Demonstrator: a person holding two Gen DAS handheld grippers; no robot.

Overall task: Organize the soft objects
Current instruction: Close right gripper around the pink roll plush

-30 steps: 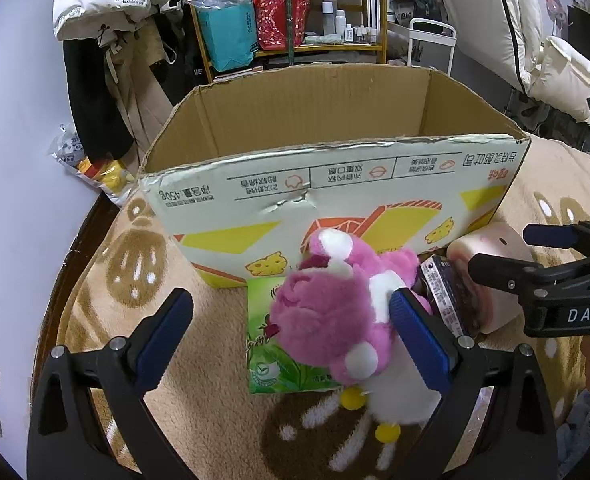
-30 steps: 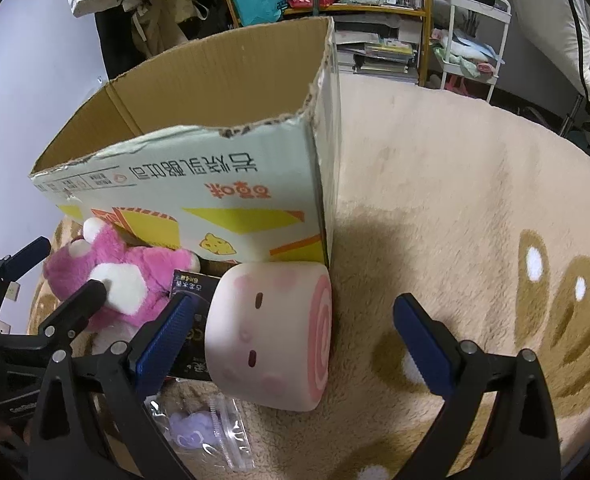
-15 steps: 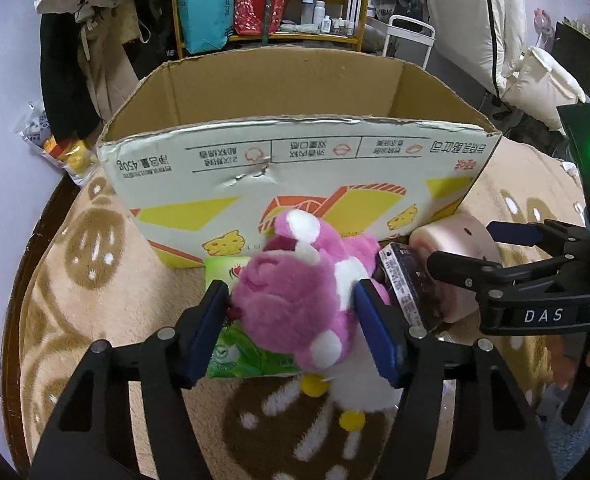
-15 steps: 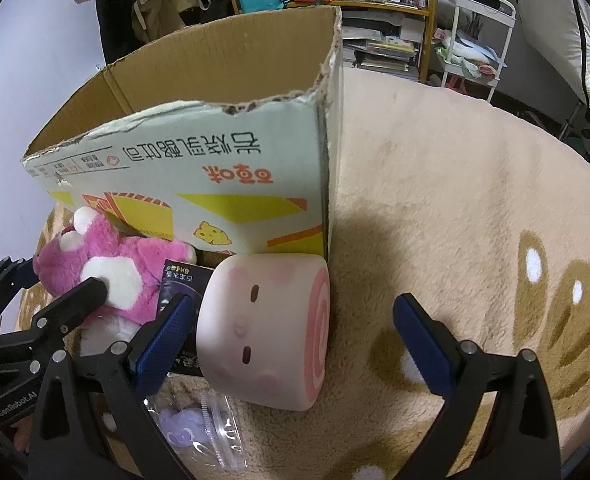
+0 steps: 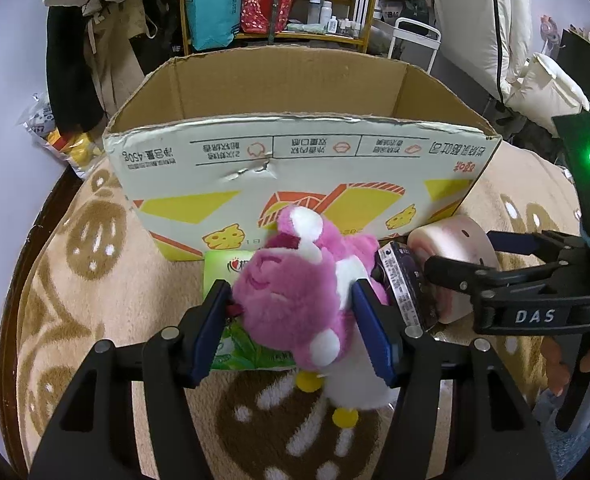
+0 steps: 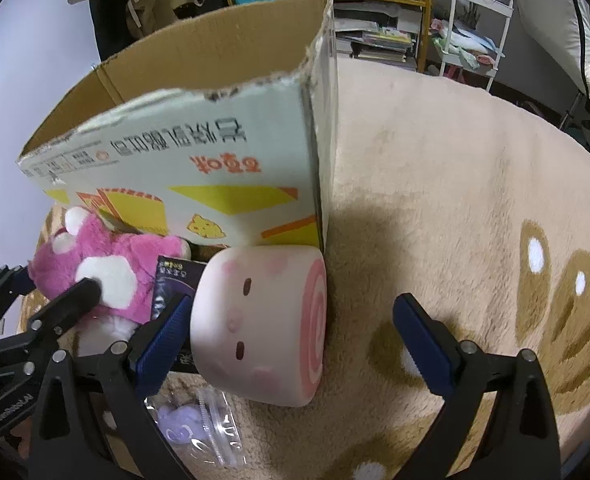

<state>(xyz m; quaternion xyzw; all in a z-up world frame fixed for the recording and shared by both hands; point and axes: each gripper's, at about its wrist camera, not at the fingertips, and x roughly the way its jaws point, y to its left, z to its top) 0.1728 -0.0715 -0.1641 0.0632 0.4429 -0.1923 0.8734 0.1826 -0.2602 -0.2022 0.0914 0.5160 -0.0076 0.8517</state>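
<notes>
My left gripper is shut on the pink plush bear, its blue pads pressing the bear's head from both sides, just in front of the open cardboard box. The bear also shows in the right wrist view. My right gripper is open, its jaws wide on either side of the pink swirl-roll cushion, which lies on the rug against the box's corner. The cushion shows in the left wrist view too.
A green tissue pack lies under the bear. A dark packet stands between bear and cushion. A clear bag with a purple item lies near the right gripper. The beige paw-print rug covers the surface. Shelves stand behind.
My left gripper has closed from wide open onto the pink bear's head and lifted slightly. My right gripper has moved closer to the cushion and stays open.
</notes>
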